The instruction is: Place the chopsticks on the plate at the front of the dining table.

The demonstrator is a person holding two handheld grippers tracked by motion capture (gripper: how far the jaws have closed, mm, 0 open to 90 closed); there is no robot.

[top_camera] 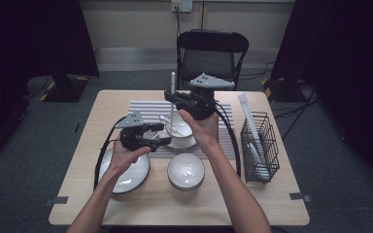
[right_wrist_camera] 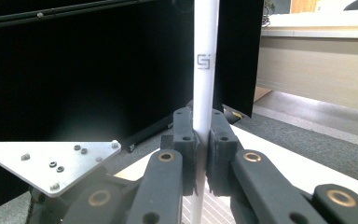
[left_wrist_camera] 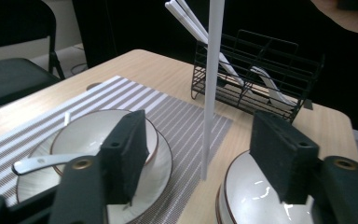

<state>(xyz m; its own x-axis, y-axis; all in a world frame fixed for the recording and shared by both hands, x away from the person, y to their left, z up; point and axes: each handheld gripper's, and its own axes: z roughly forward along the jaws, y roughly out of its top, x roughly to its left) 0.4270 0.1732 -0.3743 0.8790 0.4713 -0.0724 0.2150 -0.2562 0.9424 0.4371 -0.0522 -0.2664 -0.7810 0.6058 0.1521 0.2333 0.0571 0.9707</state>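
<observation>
My right gripper is shut on a white chopstick and holds it upright above the striped placemat. Lower and to the left, my left gripper stands open beside a white bowl that sits on a saucer and holds a white spoon. In the left gripper view the chopstick hangs between the two jaws and past them; neither pad touches it.
A second white bowl stands near the front, and a larger white dish lies under the left hand. A black wire rack at the right holds more chopsticks. A folding chair stands behind the table.
</observation>
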